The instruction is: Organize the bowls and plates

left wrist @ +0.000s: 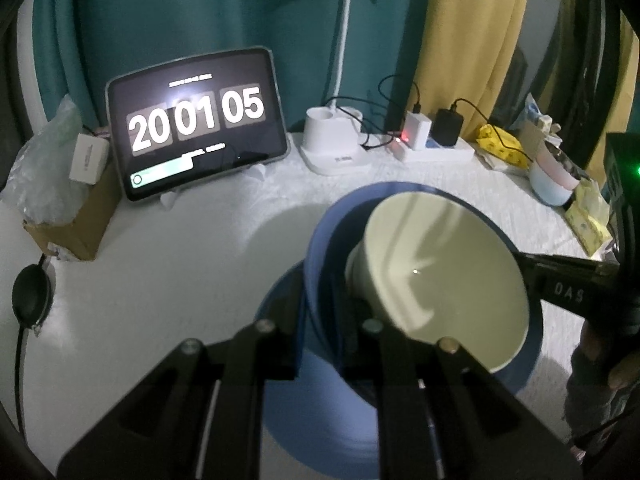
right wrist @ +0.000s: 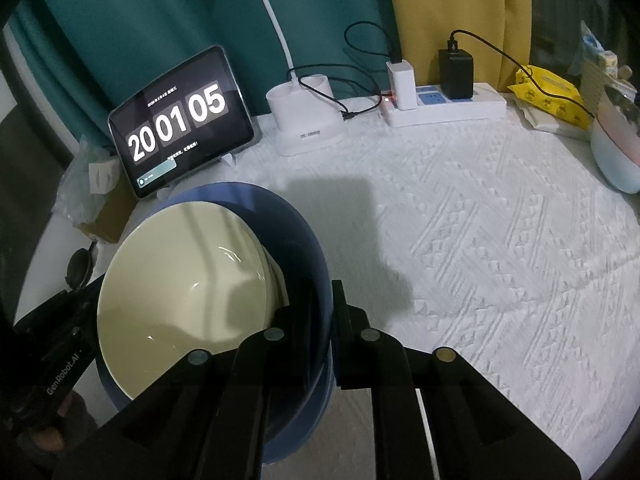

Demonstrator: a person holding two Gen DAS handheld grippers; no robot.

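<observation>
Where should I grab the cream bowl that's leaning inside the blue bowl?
Probably best to pinch the cream bowl by its upper rim from above, one claw finger inside; it leans tilted in the blue bowl, so that thin edge stands clear.

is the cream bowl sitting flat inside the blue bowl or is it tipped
Tipped. The cream bowl leans inside the blue bowl, its foot showing sideways and its opening facing the left gripper's camera.
</observation>
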